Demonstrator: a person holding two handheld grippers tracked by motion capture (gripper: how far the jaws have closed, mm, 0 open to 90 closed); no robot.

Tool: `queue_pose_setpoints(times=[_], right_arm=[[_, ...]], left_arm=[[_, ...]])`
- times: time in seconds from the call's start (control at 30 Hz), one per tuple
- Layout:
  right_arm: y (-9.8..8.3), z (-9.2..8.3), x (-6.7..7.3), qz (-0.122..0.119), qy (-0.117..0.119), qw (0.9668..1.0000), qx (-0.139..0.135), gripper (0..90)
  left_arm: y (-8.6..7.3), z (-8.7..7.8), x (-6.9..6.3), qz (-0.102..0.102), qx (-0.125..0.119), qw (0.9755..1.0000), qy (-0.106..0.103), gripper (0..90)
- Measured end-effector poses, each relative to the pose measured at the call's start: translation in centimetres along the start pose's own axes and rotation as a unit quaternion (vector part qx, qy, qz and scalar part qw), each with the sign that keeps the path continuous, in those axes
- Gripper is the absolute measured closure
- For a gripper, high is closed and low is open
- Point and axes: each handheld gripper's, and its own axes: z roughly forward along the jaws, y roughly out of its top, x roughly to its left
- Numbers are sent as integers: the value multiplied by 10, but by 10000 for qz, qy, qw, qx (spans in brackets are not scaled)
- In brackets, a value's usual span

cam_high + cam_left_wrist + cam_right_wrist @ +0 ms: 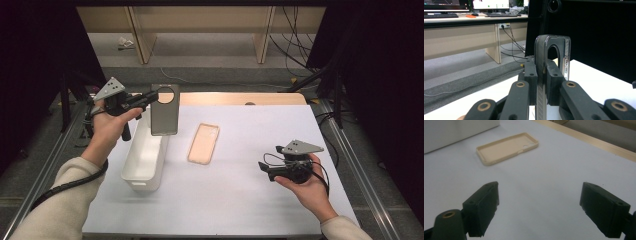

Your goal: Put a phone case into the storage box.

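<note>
The dark grey phone case (164,111) is hanging upright in the air, a flat rectangle with a large round camera cutout near its top; from the left gripper view its glossy dark rim (541,75) is showing edge-on, with small side-button openings. The left claw (150,97) is gripping that case near its upper corner, its jaws pressing flat on both faces, so the case is dangling below and just beyond the fingertips, over the far end of a white rectangular bin (145,160) that is sitting on the white desk (240,195). A beige phone case (204,143) is lying open side up on the desk, well ahead of the right claw (265,170) and apart from it. The right claw is hovering low over the desk, its jaws spread wide with nothing between them.
</note>
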Motion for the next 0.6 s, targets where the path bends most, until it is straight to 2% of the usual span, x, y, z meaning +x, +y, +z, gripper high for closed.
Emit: queue_pose_setpoints(times=[0.6], right_arm=[[0, 0, 0, -7, 2, 10000, 17, 164]], left_arm=[[1, -2, 15, 41, 33, 9998, 193, 815]])
